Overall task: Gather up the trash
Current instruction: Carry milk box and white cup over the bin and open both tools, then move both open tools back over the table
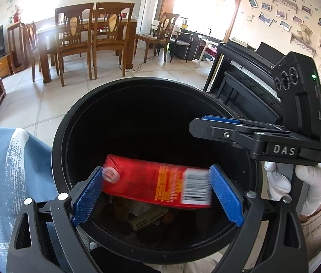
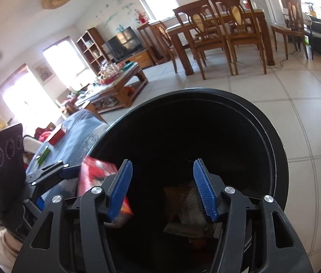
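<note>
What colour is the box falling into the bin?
The box is red with yellow print and a white barcode patch. The left wrist view shows it best.

A red carton (image 1: pixel 158 186) with yellow print and a white barcode hangs over a black bin (image 1: pixel 58 136); blue ribbed pads (image 1: pixel 225 193) flank it.

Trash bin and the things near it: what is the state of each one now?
Trash bin: uncovered, some trash at the bottom.
Red carton: blurred, over the bin mouth, between the left gripper's pads; contact cannot be told.
Left gripper: over the bin; whether it grips cannot be told.
Right gripper: open, nothing between its pads, over the bin.
</note>
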The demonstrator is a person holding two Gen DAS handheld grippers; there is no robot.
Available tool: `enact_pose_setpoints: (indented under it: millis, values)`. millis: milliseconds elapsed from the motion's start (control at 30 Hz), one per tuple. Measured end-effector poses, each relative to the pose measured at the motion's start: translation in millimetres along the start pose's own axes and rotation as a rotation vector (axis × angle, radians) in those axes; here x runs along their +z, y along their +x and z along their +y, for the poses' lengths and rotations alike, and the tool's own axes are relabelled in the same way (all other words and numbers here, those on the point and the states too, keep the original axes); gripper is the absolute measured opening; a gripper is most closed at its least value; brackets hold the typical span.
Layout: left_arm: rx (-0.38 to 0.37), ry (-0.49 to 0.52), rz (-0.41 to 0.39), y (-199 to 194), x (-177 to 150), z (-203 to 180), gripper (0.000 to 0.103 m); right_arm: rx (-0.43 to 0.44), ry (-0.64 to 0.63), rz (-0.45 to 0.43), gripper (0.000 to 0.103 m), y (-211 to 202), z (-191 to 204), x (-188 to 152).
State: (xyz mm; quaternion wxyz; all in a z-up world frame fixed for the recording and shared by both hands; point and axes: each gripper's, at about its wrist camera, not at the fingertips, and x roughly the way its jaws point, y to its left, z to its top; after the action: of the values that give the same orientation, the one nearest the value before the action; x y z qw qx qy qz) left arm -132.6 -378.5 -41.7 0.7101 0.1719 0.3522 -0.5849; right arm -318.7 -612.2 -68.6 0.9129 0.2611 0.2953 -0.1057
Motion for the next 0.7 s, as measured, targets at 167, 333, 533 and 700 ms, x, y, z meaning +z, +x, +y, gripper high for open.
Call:
enact_pose_setpoints:
  millis: [167,333,533,700]
  values:
    - [-0.003,0.003,-0.011,-7,-4,1,0.091,-0.009,-0.001,-0.007,0.057,-4,4,2]
    - [-0.003,0.001,-0.03,-19,-10,3,0.091,-0.011,-0.02,-0.01,0.057,-5,20,4]
    - [0.026,-0.024,-0.064,-45,-20,18,0.095,0.007,-0.06,-0.011,0.067,0,54,9]
    - [0.072,-0.081,-0.102,-76,-35,42,0.097,0.039,-0.106,-0.005,0.068,13,94,13]
